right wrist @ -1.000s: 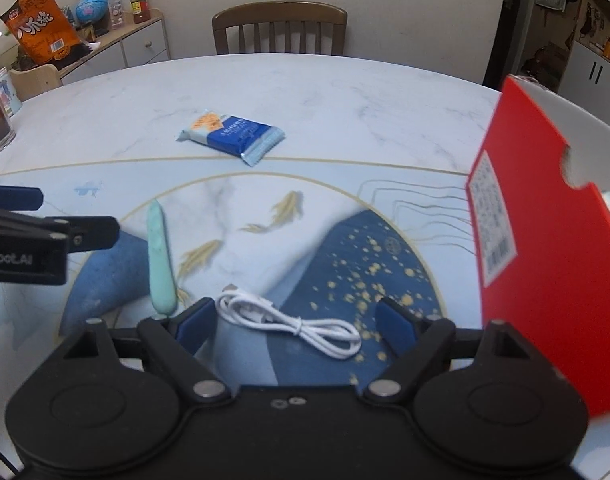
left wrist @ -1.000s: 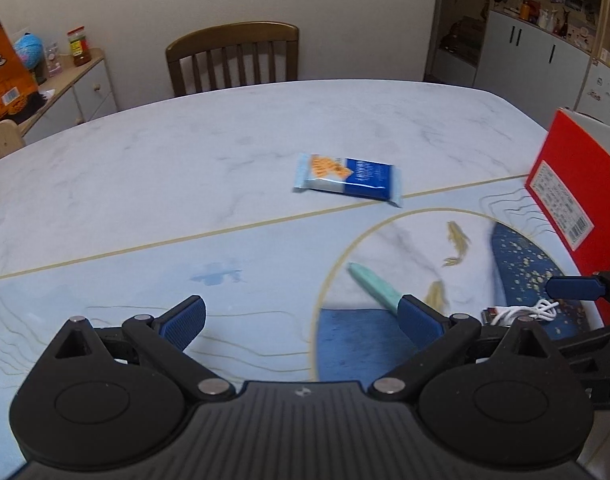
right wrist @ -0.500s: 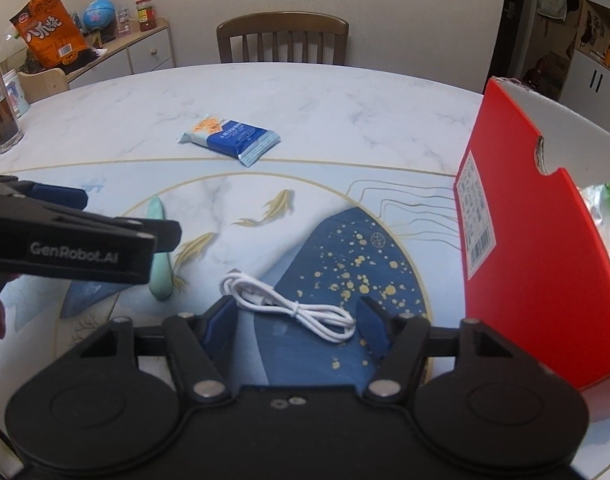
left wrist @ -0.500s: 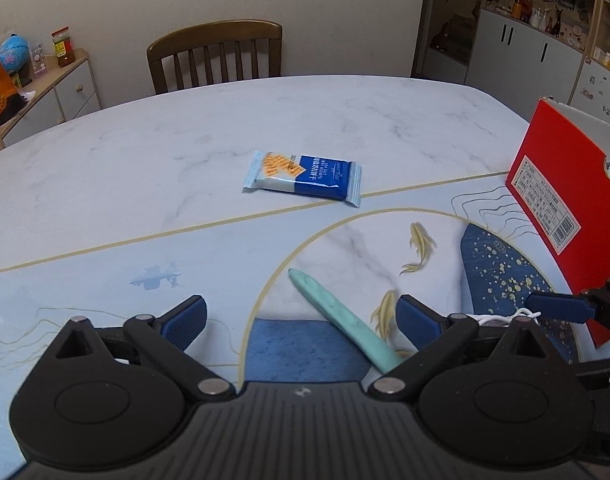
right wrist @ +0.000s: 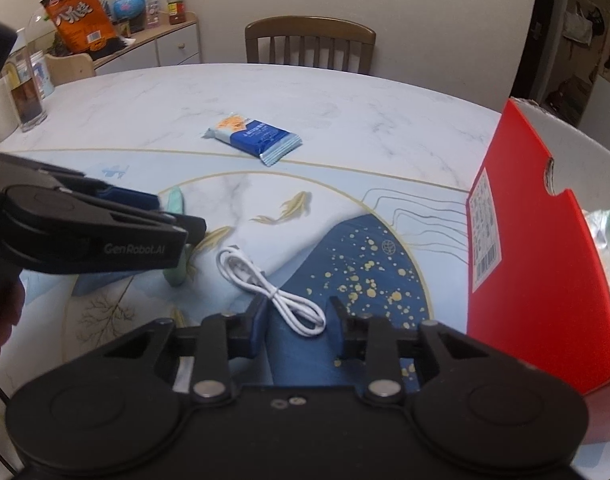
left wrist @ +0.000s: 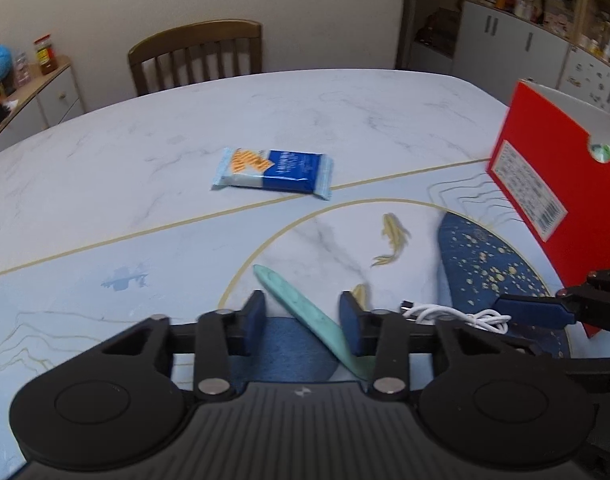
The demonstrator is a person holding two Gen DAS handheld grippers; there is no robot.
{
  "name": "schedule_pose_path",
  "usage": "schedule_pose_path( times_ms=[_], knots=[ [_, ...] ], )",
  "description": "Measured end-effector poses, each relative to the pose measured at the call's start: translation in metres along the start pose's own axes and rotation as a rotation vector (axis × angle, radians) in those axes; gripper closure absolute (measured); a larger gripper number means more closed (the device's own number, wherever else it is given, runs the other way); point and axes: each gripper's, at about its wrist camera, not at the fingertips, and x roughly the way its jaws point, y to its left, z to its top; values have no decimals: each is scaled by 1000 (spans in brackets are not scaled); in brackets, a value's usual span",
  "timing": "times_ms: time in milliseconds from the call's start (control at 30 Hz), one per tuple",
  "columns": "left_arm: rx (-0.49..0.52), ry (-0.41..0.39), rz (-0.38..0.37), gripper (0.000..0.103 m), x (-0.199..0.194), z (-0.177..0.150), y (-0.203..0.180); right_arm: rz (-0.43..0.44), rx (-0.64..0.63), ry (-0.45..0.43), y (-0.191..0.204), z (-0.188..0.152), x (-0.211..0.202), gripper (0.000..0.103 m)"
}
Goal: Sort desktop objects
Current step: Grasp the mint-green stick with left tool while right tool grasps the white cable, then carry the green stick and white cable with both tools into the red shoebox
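Left wrist view: left gripper [left wrist: 301, 317] jaws closing round the mint-green tapered pen-like stick [left wrist: 301, 312], not yet pinched. Right gripper [right wrist: 296, 326] jaws closing astride the coiled white USB cable [right wrist: 271, 290]. Next, prob lift both into the red cardboard box [right wrist: 533, 264]. Blue snack packet [left wrist: 274, 168] lies beyond, w/ nothing blocking.

- A home dining room: a large marble-patterned table [right wrist: 153, 96] with a wooden slat-backed chair [right wrist: 309, 42] drawn up at its far edge.
- A low sideboard [right wrist: 161, 46] against a plain wall carries an orange snack bag [right wrist: 79, 16], a small globe [right wrist: 130, 2] and a jar [right wrist: 175, 8].
- Open shelves and white cupboards [left wrist: 545, 20], crowded with household goods, fill the far corner.
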Motion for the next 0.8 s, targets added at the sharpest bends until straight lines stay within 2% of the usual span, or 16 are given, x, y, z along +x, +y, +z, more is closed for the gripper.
schedule_pose_path(
  times_ms=[167,233,267,800],
  knots=[
    [21,-11,-8,81,0,-1,-2,8,-1,13,-1,-2,-5,73],
    [32,-20,-7,90,-1,-1,-2,2,9,12,-3,-3,-6,73],
    [33,-23,-12,91,-1,-1,-2,0,12,11,-4,-4,-7,73],
    [17,-62,-47,93,-21,-2,4,-10,51,-23,-10,-5,-29,74]
  ],
)
